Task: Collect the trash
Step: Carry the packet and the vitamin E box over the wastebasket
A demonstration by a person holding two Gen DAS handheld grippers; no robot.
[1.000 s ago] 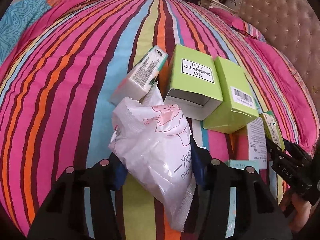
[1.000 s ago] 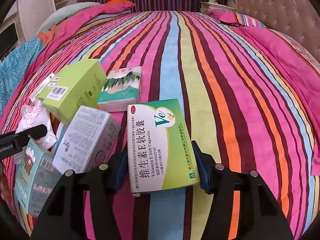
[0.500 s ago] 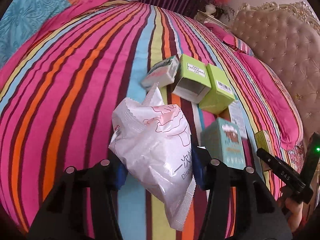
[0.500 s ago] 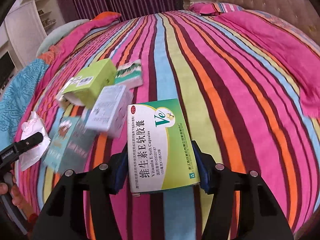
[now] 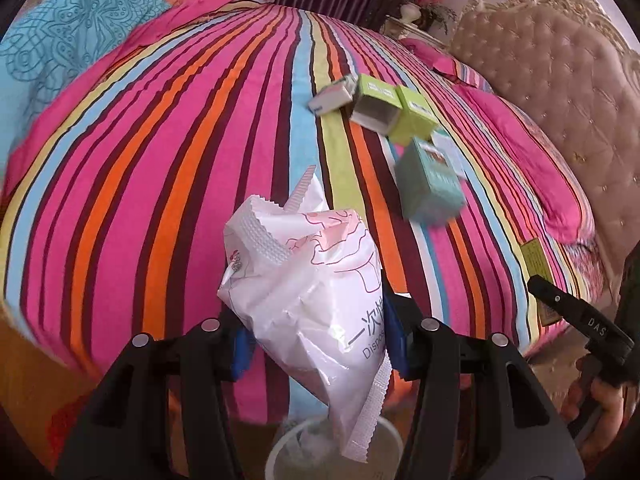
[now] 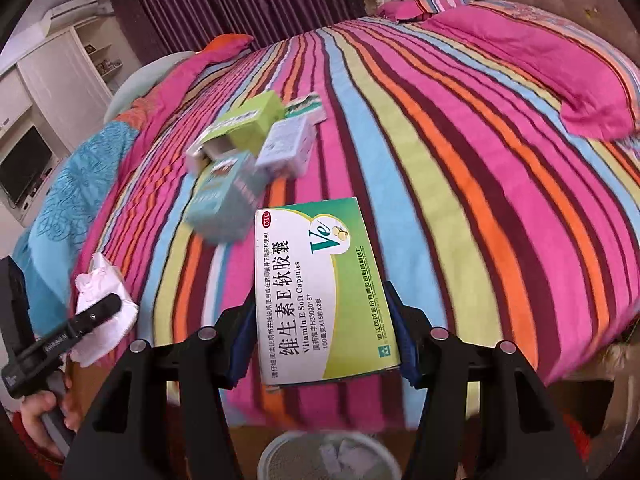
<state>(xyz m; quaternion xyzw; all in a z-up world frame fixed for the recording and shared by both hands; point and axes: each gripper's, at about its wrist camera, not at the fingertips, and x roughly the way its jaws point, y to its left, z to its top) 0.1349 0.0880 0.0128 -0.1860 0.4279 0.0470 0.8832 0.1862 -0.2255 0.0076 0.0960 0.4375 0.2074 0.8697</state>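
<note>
A: Hovering both loads at the foot edge of the bed (image 5: 168,168) now. Your left gripper (image 5: 316,344) is clenched on the white wrapper (image 5: 304,292); your right gripper (image 6: 324,344) is clenched on the vitamin box (image 6: 320,292).

B: Where's the bin (image 5: 280,452)?

A: On the floor just past the bed's foot edge, white rim showing at the bottom of both wrist views. In the left view the wrapper's long axis runs down and slightly rightward, and its lower tail hangs right over the bin's mouth. Crumpled white stuff inside already.

B: And the box?

A: Its long axis points away from you along the stripes. The bin sits below and behind its near end, so I judge it isn't over the mouth yet. Your left hand looks nearer; release there first, probably.

B: Left on the bed?

A: Loose cartons (image 5: 400,120) clustered mid-bed, toward the headboard side, well apart from both claws. Blurred, so I can't count them.
</note>
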